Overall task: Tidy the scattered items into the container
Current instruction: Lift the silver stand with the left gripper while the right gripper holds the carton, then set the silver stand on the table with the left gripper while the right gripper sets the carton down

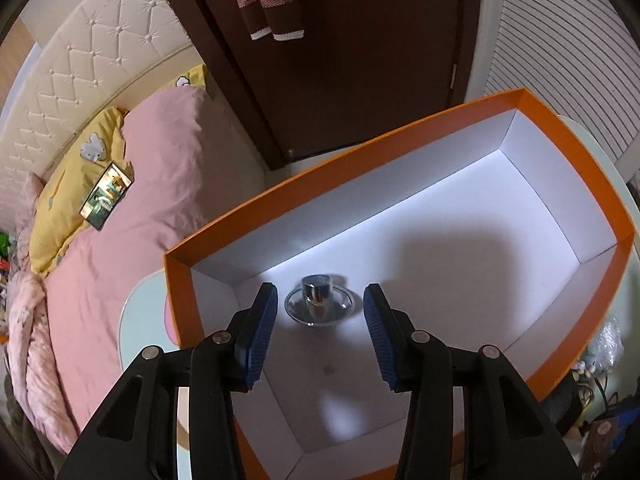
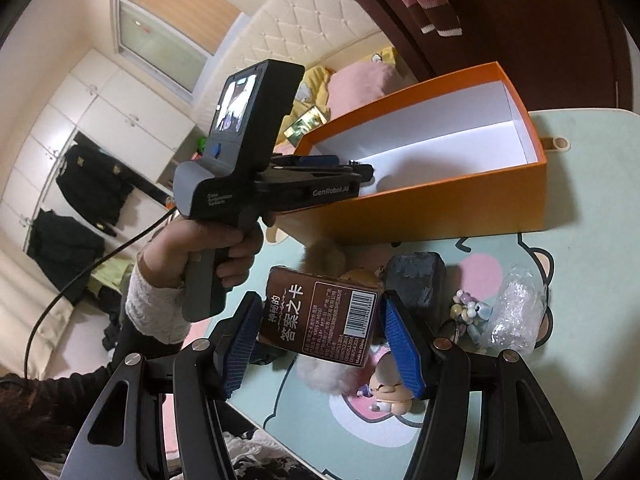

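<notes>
Right wrist view is showing the right gripper (image 2: 316, 338) clamping a brown card box (image 2: 320, 320) between its blue pads (image 2: 402, 350), one pad on each narrow side, barcode face turned toward the lens. That box is looking like light, stiff cardboard with a smooth printed skin, so a grip across the narrow sides, as now, is probably suiting it; squeezing harder would likely dent it. It is hanging above the mint-green table mat (image 2: 580, 184), near the clutter: a dark grey block (image 2: 416, 276) just behind it, a fluffy plush toy (image 2: 324, 372) below it, a small figurine (image 2: 386, 394), a bead charm (image 2: 468, 312) and a crinkled clear bag (image 2: 516, 312) to the right. Farther off, the orange box (image 2: 440, 208) is standing open, and a hand (image 2: 200, 252) is holding the left gripper (image 2: 360, 170) over its near left end.

Left wrist view is showing the left gripper's jaws standing partly apart and gripping nothing, pointing down into the orange box. Between and beyond the pads, a small shiny metal cup on a saucer (image 1: 319, 300) is sitting on the white floor of the box, apart from both pads. It is looking hard, slick and easy to tip, so I judge it best left alone
</notes>
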`<state>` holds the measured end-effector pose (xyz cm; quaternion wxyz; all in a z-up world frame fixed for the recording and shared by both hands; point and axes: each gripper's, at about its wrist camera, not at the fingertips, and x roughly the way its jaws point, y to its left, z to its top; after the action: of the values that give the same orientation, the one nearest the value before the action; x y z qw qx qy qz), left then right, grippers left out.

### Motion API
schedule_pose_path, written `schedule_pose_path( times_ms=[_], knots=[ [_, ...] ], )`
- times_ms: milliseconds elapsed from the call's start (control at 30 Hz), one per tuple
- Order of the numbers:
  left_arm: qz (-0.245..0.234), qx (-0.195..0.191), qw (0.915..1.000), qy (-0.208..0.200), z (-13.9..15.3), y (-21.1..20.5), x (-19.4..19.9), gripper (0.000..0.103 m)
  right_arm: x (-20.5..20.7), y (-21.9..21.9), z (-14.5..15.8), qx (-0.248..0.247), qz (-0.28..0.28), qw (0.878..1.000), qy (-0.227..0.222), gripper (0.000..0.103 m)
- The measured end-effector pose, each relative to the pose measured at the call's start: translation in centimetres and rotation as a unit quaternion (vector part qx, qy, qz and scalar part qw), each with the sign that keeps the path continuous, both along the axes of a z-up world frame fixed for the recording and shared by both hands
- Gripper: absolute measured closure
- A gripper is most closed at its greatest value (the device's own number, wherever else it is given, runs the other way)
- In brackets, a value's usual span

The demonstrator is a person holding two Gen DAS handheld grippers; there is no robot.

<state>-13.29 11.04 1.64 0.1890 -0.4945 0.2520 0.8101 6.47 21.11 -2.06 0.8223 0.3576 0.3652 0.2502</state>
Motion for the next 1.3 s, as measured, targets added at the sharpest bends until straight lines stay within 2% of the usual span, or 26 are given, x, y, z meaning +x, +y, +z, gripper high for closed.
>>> schedule_pose_path(
  times_ms=[167,267,400,467,567,733,833,933,1067,1200,1300],
  knots=[
    [-0.007,-0.029,0.9995,-0.009,-0.4,0.7,-0.4,0.057,0.1,-0.2,-0.1,0.0,0.002,1.0,-0.001,0.042],
    [-0.016,-0.044,0.9989,-0.007,-0.4,0.7,-0.4,0.065,-0.3,-0.1,0.0,0.0,0.002,1.0,-0.001,0.042],
    [-0.026,-0.035,0.999,-0.011,-0.3,0.3,-0.3,0.065,-0.3,-0.2,-0.2,-0.002,0.004,1.0,-0.001,0.042],
    [-0.025,-0.015,0.9994,-0.017,0.1,-0.1,-0.2,0.065,-0.1,-0.4,-0.3,-0.003,0.006,1.0,-0.001,0.042],
    [-0.018,0.039,0.9989,-0.017,1.9,-1.3,0.3,0.065,0.0,-0.6,-0.4,-0.012,0.006,1.0,-0.001,0.042],
    [-0.018,0.128,0.9916,0.012,7.2,-4.6,3.2,0.065,-0.4,-1.5,-0.1,-0.039,-0.01,0.999,-0.002,0.042],
    [-0.016,0.16,0.987,0.01,8.6,-7.0,5.3,0.065,-0.8,-2.4,-0.2,-0.049,-0.026,0.998,0.003,0.042],
    [0.0,0.18,0.9836,-0.01,7.9,-9.6,7.2,0.065,-1.5,-3.1,-0.6,-0.058,-0.038,0.998,0.012,0.042],
    [0.036,0.176,0.9832,-0.033,4.5,-11.8,9.1,0.065,-2.6,-3.1,-1.3,-0.075,-0.04,0.996,0.031,0.042],
    [0.079,0.177,0.9806,-0.03,2.2,-13.2,9.7,0.065,-3.7,-1.8,-1.7,-0.175,-0.052,0.982,0.058,0.042],
    [0.081,0.196,0.9764,-0.038,1.4,-13.3,10.0,0.065,-4.1,-1.4,-2.6,-0.194,-0.046,0.976,0.09,0.042]
  ],
)
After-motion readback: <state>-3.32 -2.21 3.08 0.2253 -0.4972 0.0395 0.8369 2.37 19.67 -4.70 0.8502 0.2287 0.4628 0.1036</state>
